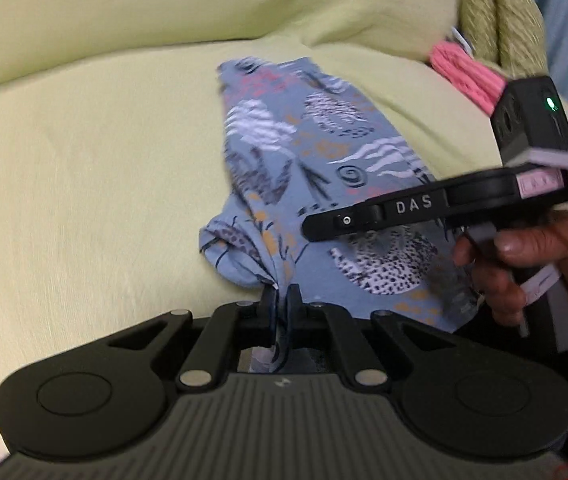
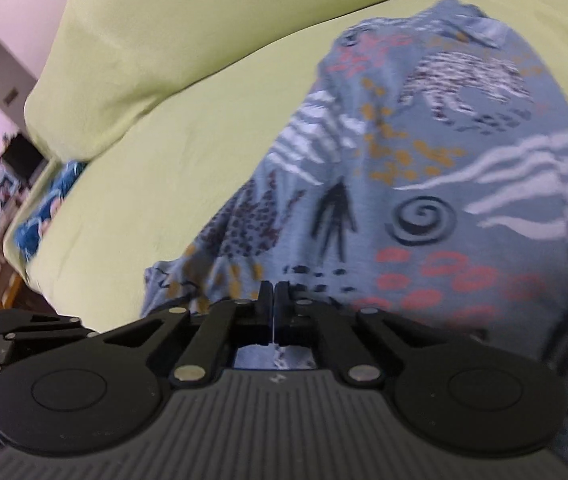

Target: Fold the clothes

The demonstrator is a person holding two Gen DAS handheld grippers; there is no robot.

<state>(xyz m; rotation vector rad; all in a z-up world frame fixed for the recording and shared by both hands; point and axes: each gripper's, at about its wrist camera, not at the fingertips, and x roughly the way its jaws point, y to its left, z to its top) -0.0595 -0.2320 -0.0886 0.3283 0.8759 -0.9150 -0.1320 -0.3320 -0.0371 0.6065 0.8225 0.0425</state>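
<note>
A blue printed garment [image 1: 323, 184] lies on a pale green sheet [image 1: 84, 168], running from about 12 o'clock down to 5 o'clock in the left wrist view. Its print shows white stripes, spotted patches, a dark spiral and orange and pink marks.

The left gripper [image 1: 282, 294] sits at 6 o'clock in its own view, jaws clenched on a bunched corner of the garment; the cloth gathers into a small puckered loop just at 10 o'clock from the fingertips and a strip of it hangs down between the fingers.

The right gripper [image 1: 315, 226] enters the left wrist view from 3 o'clock, lying over the garment, held by a hand [image 1: 531, 264] at 4 o'clock. In its own view the right gripper [image 2: 274, 294] has its jaws pressed together on the garment's near edge, with a thin line of cloth between the fingers.

In the left view, a pink knit [image 1: 467, 74] and an olive knit [image 1: 499, 12] lie at 1 o'clock, touching each other.

In the right wrist view the garment [image 2: 423, 184] fills the right half, and a blue patterned cloth [image 2: 44, 208] shows at 9 o'clock under the sheet's [image 2: 164, 160] edge.
</note>
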